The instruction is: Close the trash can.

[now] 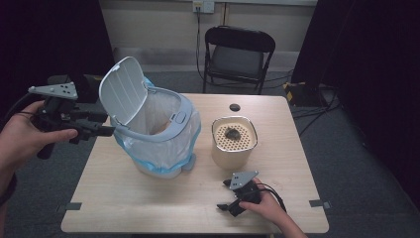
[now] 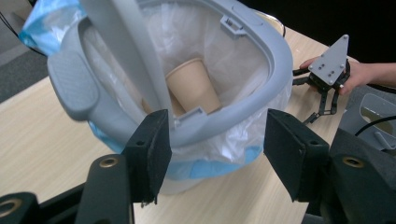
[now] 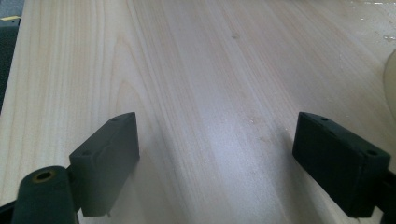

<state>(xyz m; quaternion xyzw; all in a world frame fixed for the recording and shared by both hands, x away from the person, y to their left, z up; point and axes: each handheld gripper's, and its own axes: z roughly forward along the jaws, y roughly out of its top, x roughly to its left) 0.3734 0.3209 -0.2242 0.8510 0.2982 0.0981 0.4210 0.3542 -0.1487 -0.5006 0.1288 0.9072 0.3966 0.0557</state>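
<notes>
Table holds bin (image 1: 158,139) near its left edge; my left gripper (image 2: 212,140), half open, empty, props lid (image 1: 121,89) for access

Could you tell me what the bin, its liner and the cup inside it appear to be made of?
The bin looks like matte grey moulded plastic, with smooth rounded edges. Its liner seems thin translucent plastic film, crinkled, with a blue hem. The cup looks like plain tan paper, dull and unglossed.

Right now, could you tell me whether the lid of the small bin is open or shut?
Open. The lid stands raised off the bin, and the left gripper view shows a paper cup inside the liner bag.
</notes>
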